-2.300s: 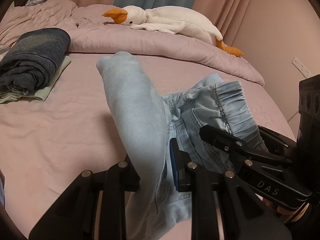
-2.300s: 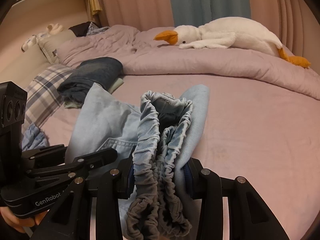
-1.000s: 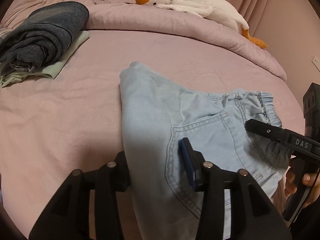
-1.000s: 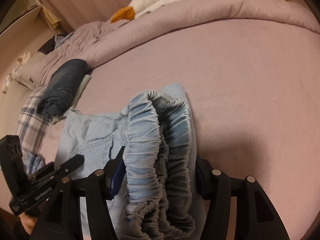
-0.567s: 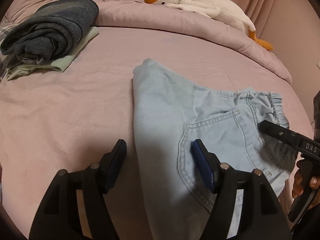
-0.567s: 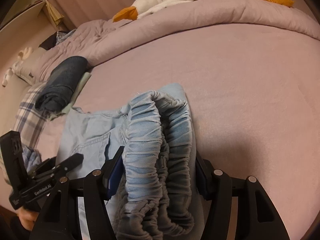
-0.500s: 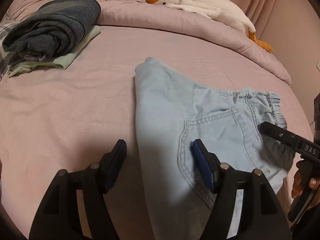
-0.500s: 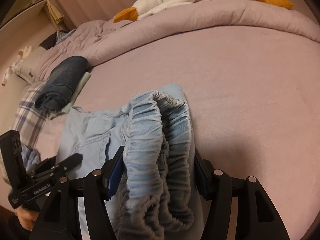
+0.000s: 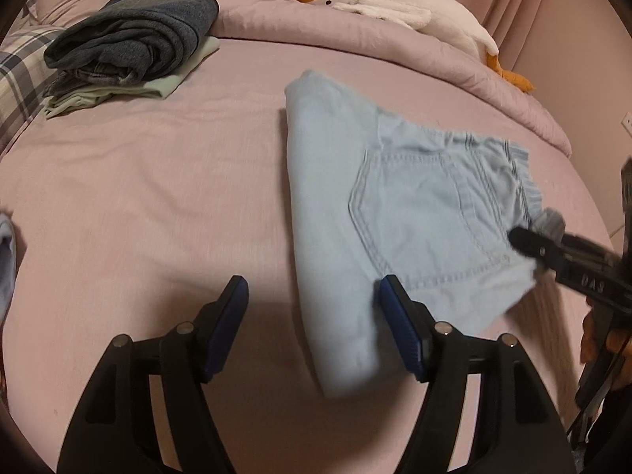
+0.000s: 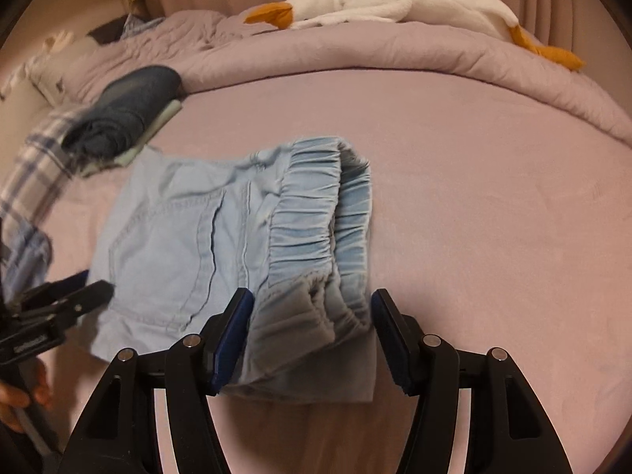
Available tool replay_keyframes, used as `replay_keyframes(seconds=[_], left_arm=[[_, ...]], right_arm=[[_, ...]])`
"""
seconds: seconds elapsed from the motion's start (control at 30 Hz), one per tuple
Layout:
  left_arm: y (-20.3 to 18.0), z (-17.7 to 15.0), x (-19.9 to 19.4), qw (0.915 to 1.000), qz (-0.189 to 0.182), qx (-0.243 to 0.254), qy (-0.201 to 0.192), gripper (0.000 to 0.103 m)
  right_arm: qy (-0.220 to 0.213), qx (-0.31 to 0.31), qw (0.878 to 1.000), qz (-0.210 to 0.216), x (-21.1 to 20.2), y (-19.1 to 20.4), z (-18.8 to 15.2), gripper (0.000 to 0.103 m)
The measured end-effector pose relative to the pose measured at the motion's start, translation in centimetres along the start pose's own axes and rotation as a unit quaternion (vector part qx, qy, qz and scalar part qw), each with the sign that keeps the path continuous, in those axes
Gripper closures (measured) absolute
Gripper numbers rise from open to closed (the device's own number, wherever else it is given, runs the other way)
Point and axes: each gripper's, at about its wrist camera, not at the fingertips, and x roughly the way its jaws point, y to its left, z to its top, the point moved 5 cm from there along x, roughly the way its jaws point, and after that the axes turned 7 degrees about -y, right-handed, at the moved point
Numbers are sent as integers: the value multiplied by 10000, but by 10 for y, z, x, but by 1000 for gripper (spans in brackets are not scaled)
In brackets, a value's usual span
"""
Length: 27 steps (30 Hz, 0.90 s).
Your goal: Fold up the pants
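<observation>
A: Left wrist view first. The pants [image 9: 395, 213] lie on the bed [image 9: 138, 197] as a folded light-denim packet, back pocket up. The left gripper [image 9: 312, 328] has its jaws well apart; they've just been opening, and neither pad presses on cloth. The packet's near fold reaches down between the blue pads, closer to the right-hand one.

B: So that's a let-go?

A: I'd call it that: the fold looks laid, and this hand is at the release step. At the right edge the right gripper [image 9: 525, 237] sits at the waistband corner, with a hand [image 9: 600, 339] on its handle.

B: Anything else on the bed?

A: A stack of folded clothes [image 9: 134, 43] far left, well apart from the pants, and a plush goose [image 9: 395, 0] along the rolled duvet at the back.

B: Over to the right wrist view.

A: Here the elastic waistband [image 10: 324, 213] bunches up right between the right gripper [image 10: 312, 331] pads. The left pad seems to touch the grey inner cloth; the right pad shows a sliver of gap. Clamped or merely straddling? I can't tell.

B: And the next move?

A: My guess: free that waistband, draw both tools back without dragging the packet, then press it flat or shift it toward the stack [image 10: 122, 114]. The left gripper [image 10: 91, 292] waits just beside the pocket side.
</observation>
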Motion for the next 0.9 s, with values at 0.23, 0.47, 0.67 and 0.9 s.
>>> replay_keyframes(seconds=[0.23,0.47,0.67,0.9], left_arm=[[-1,2,3,9998,182,21,-35,30],[-11,6,-20,9996,280,0,-92,17],[-22,11,-46,9990,372,-16,-233,1],[-36,17,-82,9983,464,-82,-355,1]], right_arm=[[-19,37,9998,-200,13,-5,-7,32],[-51,395,9991,-150,-8,-4,-7,32],[-200,384,9989,-199,-38,-1,-11,31],[-334,257,9987,-275,-66,5,-11,18]])
